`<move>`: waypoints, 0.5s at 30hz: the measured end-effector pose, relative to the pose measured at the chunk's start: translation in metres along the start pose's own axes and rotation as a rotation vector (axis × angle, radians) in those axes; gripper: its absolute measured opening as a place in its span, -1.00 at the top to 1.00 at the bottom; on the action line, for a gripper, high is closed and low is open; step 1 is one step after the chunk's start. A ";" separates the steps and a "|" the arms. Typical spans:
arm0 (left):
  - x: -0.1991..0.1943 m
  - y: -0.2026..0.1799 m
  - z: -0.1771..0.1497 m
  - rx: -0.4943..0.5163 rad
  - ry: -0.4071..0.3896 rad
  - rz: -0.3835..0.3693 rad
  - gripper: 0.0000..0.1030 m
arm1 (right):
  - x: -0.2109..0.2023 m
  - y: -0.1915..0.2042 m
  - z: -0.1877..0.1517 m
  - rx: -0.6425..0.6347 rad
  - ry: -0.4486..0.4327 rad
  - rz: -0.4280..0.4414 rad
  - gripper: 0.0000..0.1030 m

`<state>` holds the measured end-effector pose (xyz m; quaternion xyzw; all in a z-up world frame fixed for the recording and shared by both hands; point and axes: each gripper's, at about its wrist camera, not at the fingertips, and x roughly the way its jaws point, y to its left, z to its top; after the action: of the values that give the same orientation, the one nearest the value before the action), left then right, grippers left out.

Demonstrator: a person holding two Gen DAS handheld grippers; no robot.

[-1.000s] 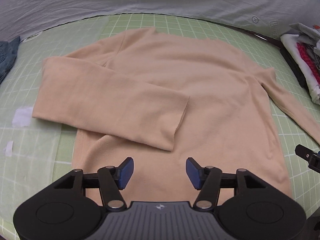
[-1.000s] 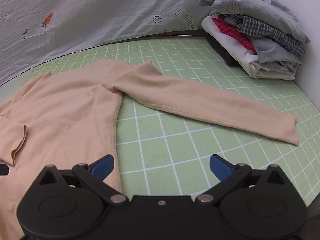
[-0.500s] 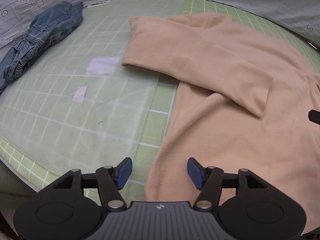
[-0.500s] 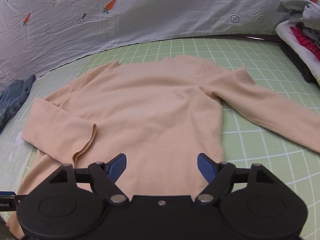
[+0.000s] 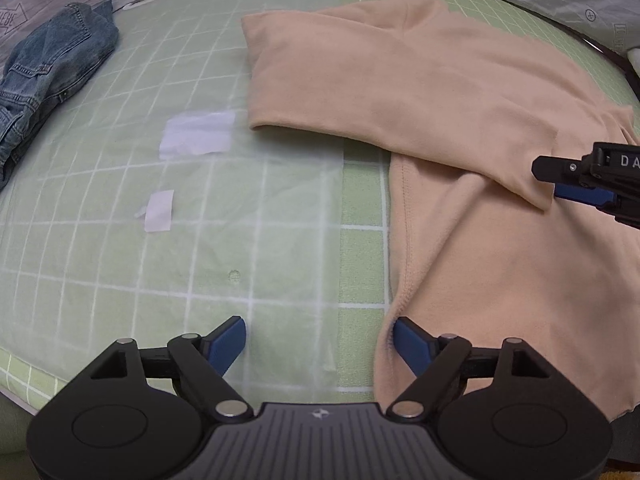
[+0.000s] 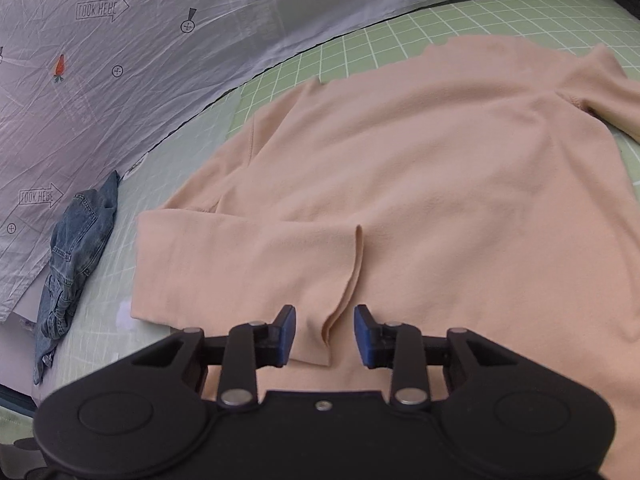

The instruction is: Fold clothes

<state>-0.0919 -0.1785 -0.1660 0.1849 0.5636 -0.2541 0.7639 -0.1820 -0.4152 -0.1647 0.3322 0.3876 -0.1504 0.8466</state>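
A peach long-sleeved sweater (image 5: pixel 460 100) lies flat on the green grid mat (image 5: pixel 200 240), with one sleeve (image 5: pixel 360 92) folded across its body. My left gripper (image 5: pixel 320 340) hovers at the sweater's lower side edge. Its jaws are opening, and the fabric edge lies just beside the right-hand pad (image 5: pixel 412 346), not pinched. My right gripper (image 6: pixel 325 336) is over the folded sleeve's cuff (image 6: pixel 348 280). Its jaws are closing, the cuff edge lies between the pads, and a gap still shows. The left wrist view shows the right gripper (image 5: pixel 550 184) at that cuff.
A crumpled denim garment (image 5: pixel 52 68) lies at the mat's far left, also visible as denim (image 6: pixel 76 248) in the right wrist view. White tape patches (image 5: pixel 198 136) are stuck to the mat. A grey printed sheet (image 6: pixel 120 60) rises behind the mat. The other sleeve (image 6: pixel 612 92) stretches off to the right.
The left gripper slid left along the hem to the sweater's side edge and its jaws widened. The right gripper swung from the outstretched sleeve to the folded sleeve's cuff and its jaws narrowed.
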 end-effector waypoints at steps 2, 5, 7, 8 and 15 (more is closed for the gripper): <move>0.002 -0.001 0.004 0.047 0.001 -0.013 -0.62 | 0.003 0.006 -0.001 -0.006 -0.001 -0.021 0.35; 0.005 -0.001 0.010 0.093 0.004 -0.029 -0.67 | 0.007 0.015 -0.001 -0.040 0.004 -0.050 0.72; 0.006 -0.001 0.014 0.117 0.008 -0.038 -0.68 | 0.006 0.018 -0.002 -0.051 0.000 -0.065 0.95; 0.006 -0.001 0.015 0.125 0.010 -0.040 -0.68 | 0.006 0.019 -0.002 -0.056 -0.002 -0.072 0.95; 0.007 -0.010 0.026 0.102 0.022 -0.014 -0.69 | -0.017 0.008 0.005 -0.033 -0.058 -0.051 0.95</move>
<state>-0.0762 -0.2021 -0.1653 0.2223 0.5597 -0.2859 0.7454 -0.1861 -0.4127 -0.1462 0.3037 0.3737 -0.1749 0.8588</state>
